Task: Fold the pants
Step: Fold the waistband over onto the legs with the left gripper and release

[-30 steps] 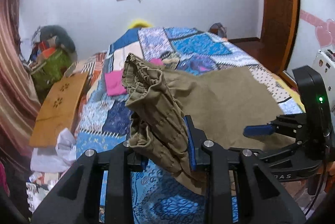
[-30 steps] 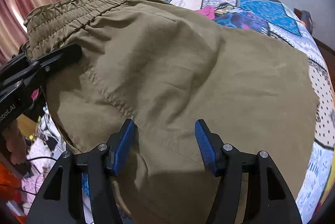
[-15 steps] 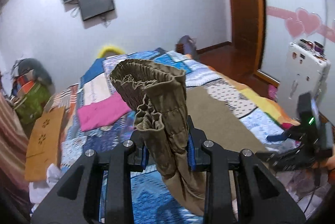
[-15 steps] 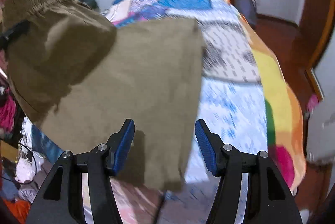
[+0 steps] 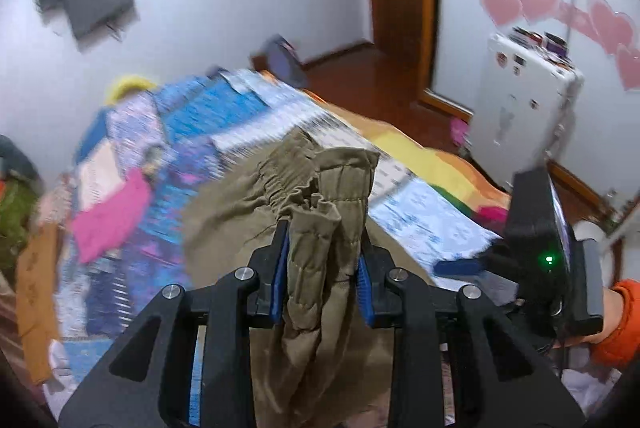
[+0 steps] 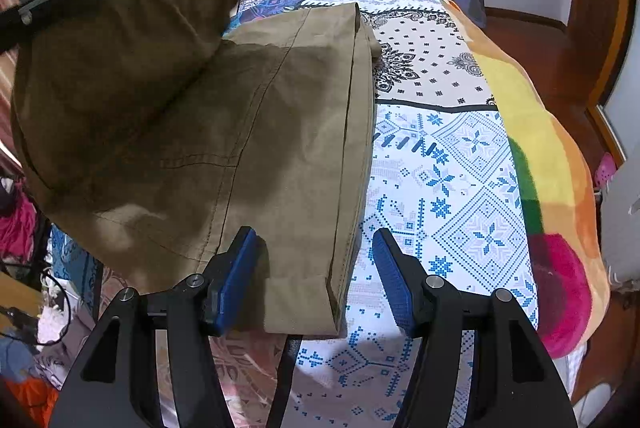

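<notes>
The khaki pants (image 5: 328,196) are bunched at the elastic waistband, and my left gripper (image 5: 320,268) is shut on that bunch, holding it above the bed. From the right wrist view the lifted half (image 6: 120,48) hangs at the upper left, with a left finger (image 6: 60,0) dark against it. The legs (image 6: 288,100) lie flat on the patchwork quilt (image 6: 440,168). My right gripper (image 6: 316,276) stands open low over the near hem; its pads do not press on the cloth. The same gripper (image 5: 460,264) shows at the right of the left wrist view.
A pink cloth (image 5: 108,216) lies on the quilt's left side. A white cabinet (image 5: 524,100) and a wooden door frame (image 5: 400,8) stand to the right of the bed. Cluttered clothes and cables (image 6: 24,308) fill the floor at the left. An orange sleeve (image 5: 620,324) is behind the right gripper.
My left gripper has carried the waistband rightward across the bed, rolling as it went. The right gripper swung from over the middle of the pants to the near hem, then held still.
</notes>
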### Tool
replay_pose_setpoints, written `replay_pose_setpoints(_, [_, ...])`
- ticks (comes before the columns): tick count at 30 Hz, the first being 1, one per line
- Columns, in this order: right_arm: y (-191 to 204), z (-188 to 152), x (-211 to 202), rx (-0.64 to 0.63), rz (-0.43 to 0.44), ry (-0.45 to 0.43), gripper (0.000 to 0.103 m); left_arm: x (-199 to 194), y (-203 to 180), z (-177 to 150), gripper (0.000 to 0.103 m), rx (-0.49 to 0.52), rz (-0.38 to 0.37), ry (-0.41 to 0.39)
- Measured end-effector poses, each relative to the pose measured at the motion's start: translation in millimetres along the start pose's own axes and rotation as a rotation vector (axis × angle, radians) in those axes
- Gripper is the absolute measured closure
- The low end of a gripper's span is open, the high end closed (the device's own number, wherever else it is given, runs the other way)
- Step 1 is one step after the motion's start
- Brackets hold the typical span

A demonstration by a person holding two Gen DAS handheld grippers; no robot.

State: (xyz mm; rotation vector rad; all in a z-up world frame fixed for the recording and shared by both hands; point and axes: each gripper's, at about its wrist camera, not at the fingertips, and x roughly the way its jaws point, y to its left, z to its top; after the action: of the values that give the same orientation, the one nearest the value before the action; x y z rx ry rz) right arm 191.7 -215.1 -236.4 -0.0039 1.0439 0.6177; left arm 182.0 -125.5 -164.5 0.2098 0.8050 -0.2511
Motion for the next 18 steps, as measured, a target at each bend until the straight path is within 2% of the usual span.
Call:
replay_pose_setpoints(4, [1.8,0.3,-0.5,-0.018,-0.013,-0.003,0.047,28.7,-5.7,-4.0,0.073,-0.032,-0.079,0.089])
replay_pose_setpoints(8, [-0.4,-2.3,-2.8,0.0,-0.002,-0.005,0.047,41.7,-11.3,-10.4,0.071,-0.054,-0.128,0.135])
replay_pose_setpoints(10, [-3.2,-3.9,-4.5,0.018,0.009,-0.007,0.047,44.6,-15.3,-13.3,0.069,-0.061,-0.139,0.144])
replay_pose_setpoints(13, [-5.7,-5.5,-8.3,0.023,0.015,-0.006,0.046,35.2,-20.0,-10.4,0.068,-0.032,-0.113,0.16])
replay_pose_setpoints(15, [-5.1,-6.5,-14.9,0.02,0.007,-0.007,0.046,24.0,-19.4,-7.0,0.062,-0.022,-0.117,0.136])
replay_pose_setpoints(16, [-3.7,-6.8,-20.8,0.007,-0.008,-0.015,0.046,10.2,-17.1,-5.6,0.059,-0.026,-0.145,0.104])
replay_pose_setpoints(18, [-0.9,-6.3,-30.9,-0.028,-0.033,-0.033,0.046,-7.7,-10.9,-2.4,0.039,-0.037,-0.168,0.062])
